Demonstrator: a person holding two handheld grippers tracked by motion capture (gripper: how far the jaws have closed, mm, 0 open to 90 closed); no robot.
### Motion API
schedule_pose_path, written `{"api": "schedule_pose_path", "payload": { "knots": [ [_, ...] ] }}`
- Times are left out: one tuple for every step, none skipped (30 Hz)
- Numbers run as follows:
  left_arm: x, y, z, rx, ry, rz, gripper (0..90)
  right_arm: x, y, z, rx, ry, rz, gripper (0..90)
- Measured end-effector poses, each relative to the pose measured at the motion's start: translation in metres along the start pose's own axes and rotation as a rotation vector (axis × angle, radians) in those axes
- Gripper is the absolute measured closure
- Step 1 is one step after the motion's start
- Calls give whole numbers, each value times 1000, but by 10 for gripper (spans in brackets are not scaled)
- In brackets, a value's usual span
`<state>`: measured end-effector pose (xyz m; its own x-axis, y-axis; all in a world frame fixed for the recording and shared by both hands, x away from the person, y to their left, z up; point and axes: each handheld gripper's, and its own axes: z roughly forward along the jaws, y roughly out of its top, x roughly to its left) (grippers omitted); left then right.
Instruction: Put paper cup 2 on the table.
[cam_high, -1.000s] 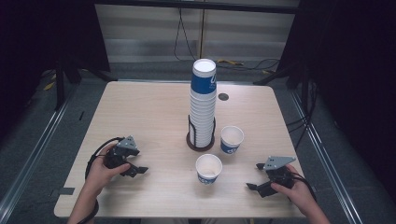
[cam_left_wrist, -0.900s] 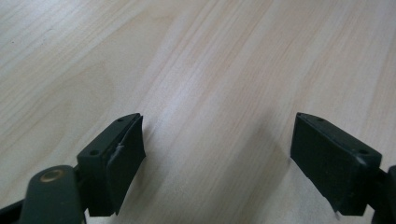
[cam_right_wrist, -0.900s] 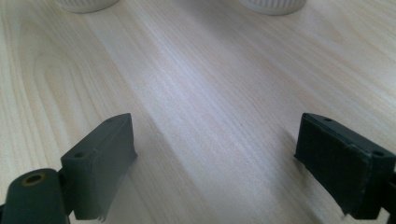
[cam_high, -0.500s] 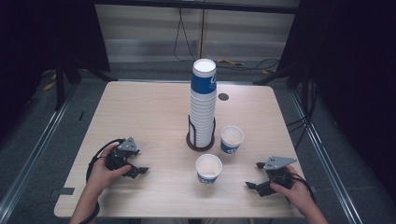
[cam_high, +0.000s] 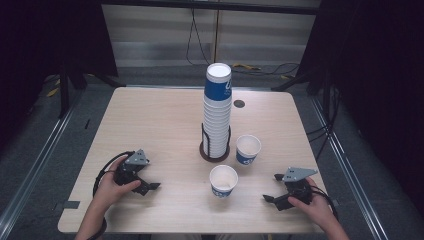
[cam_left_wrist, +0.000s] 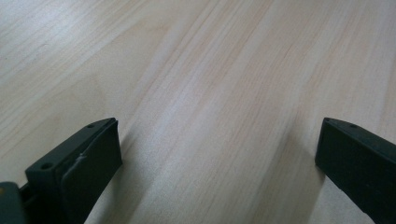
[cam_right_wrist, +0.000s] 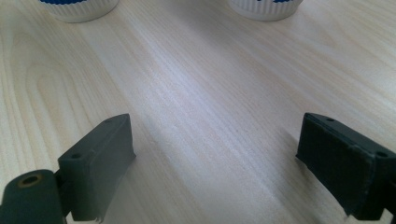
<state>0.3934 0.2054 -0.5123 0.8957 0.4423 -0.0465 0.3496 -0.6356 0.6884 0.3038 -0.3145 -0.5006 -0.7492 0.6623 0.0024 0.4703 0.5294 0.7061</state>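
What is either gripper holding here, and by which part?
Nothing is held. The left gripper and right gripper rest open on the table, with bare wood between their jaws; both loose cups stand untouched.

Worktop: pale wood grain, rounded corners. Landmark: tall cup stack in dark wire holder, standing upright mid-worktop. Small dark round spot on surface just behind-right of stack. Loose paper cup, white with blue print, upright, open, just right of stack base. Second loose cup, same kind, upright, in front of stack, apart from first. Both grippers rest low on worktop near front edge, either side of stack.
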Motion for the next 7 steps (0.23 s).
{"api": "schedule_pose_path", "payload": {
  "knots": [
    [0, 0, 0, -2, -1, -1, 0, 0, 0, 0, 2, -2, 0, 96],
    [0, 0, 0, -3, 0, 0, 0, 0, 0, 0, 0, -1, 0, 97],
    [0, -1, 0, -2, 0, -1, 0, 0, 0, 0, 2, -2, 0, 96],
    [0, -1, -1, 0, 3, 1, 0, 0, 0, 0, 1, 0, 0, 97],
    [0, -1, -1, -3, 3, 7, 0, 0, 0, 0, 2, -2, 0, 96],
    [0, -2, 0, -10, 2, 6, 0, 0, 0, 0, 0, 0, 0, 97],
    [0, -2, 0, -10, 2, 6, 0, 0, 0, 0, 2, -2, 0, 97]
  ]
}}
